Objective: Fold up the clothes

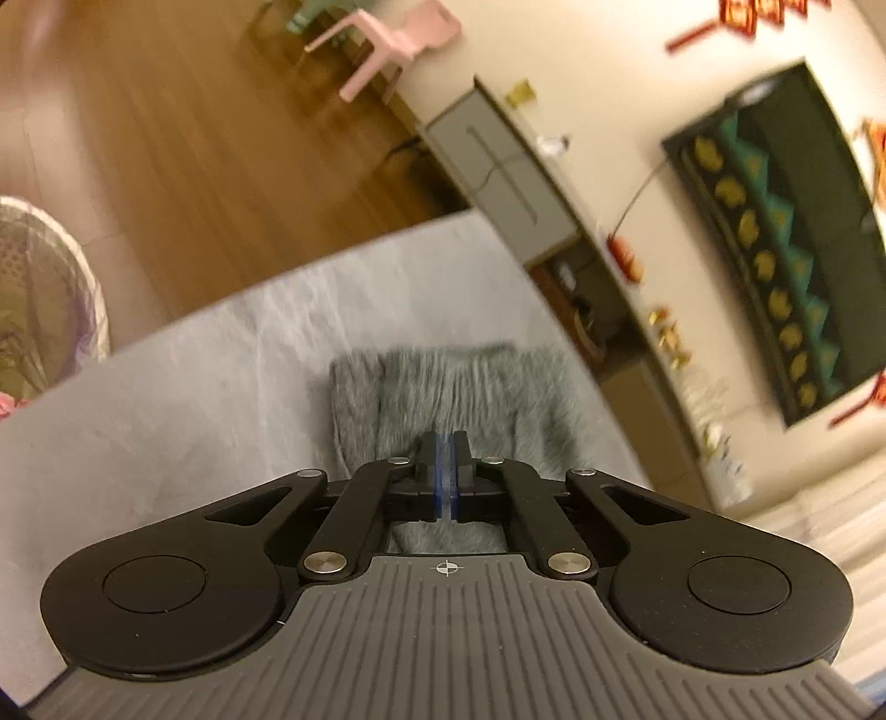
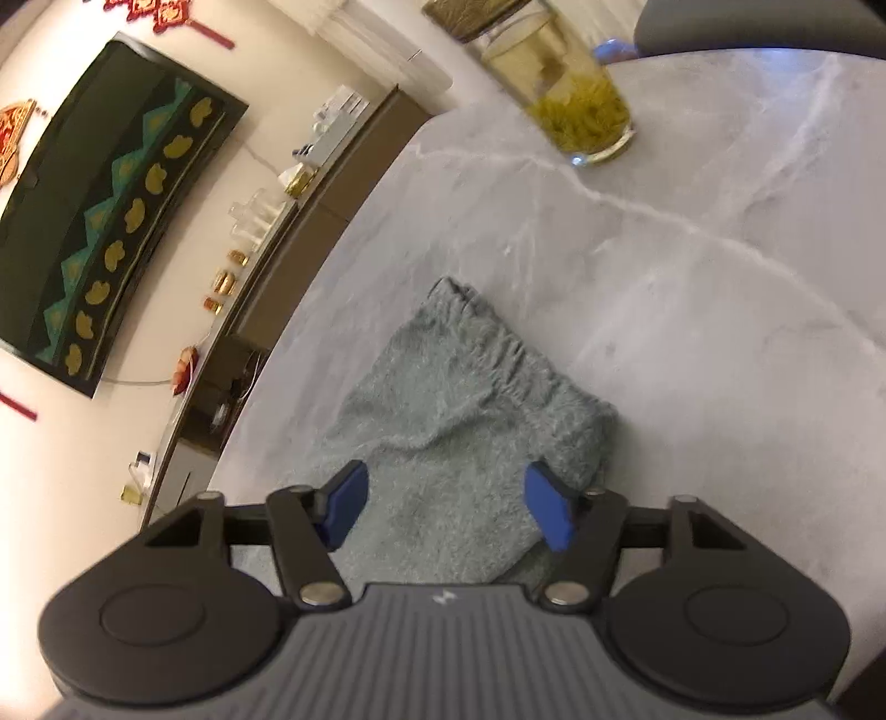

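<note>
A fuzzy grey-green garment (image 2: pixel 459 421) lies folded into a compact block on the grey marble table (image 2: pixel 692 288), near the table's edge. It also shows in the left wrist view (image 1: pixel 465 387). My left gripper (image 1: pixel 444 443) is above the garment's near part with its blue pads pressed together and nothing between them. My right gripper (image 2: pixel 443 498) is open, its blue pads (image 2: pixel 346 498) spread wide just above the garment's near end, holding nothing.
A glass jar (image 2: pixel 559 88) with yellow-green contents stands at the far side of the table. A laundry basket (image 1: pixel 44 299) sits at the left beyond the table edge. A sideboard (image 1: pixel 498 166), a wall TV (image 1: pixel 775 238) and a pink chair (image 1: pixel 387 39) lie beyond.
</note>
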The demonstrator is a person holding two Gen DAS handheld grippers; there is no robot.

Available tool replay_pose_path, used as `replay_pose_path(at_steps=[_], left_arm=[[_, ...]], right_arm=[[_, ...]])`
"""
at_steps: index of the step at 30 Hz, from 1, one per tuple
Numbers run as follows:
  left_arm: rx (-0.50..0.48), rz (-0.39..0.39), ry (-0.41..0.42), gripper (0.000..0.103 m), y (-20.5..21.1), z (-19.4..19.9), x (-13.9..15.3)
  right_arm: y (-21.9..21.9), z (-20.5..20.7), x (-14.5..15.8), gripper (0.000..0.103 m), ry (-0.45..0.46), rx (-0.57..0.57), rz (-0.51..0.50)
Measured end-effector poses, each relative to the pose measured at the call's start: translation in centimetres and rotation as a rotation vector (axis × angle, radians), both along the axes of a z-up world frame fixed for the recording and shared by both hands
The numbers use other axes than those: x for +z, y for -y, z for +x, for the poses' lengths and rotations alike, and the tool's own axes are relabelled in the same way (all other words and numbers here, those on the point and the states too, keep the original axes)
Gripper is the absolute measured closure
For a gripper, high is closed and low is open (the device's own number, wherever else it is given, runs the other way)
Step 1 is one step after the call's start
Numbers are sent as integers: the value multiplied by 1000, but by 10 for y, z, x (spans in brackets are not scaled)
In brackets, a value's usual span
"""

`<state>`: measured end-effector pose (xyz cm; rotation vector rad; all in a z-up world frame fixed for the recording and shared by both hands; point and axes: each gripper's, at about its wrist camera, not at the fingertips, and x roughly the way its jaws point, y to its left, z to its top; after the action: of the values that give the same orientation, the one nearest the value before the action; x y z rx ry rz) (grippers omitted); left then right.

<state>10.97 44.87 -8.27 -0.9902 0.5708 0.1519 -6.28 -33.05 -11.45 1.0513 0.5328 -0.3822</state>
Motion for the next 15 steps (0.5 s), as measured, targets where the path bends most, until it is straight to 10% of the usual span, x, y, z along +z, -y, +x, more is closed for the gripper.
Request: replay_pose_path(at_steps=[7,10,15], left_arm=[[16,-38,-24,103,-9,-2,-10],[-8,-65,-16,103,-6,-4,-14],[-13,-98,-7,94,-6,-6,-16]], right_arm=[[4,4,1,43,-45,-58,-112],[0,10,0,95,-79,-44,-143],[-11,2,18,87,-54,-121,-269]])
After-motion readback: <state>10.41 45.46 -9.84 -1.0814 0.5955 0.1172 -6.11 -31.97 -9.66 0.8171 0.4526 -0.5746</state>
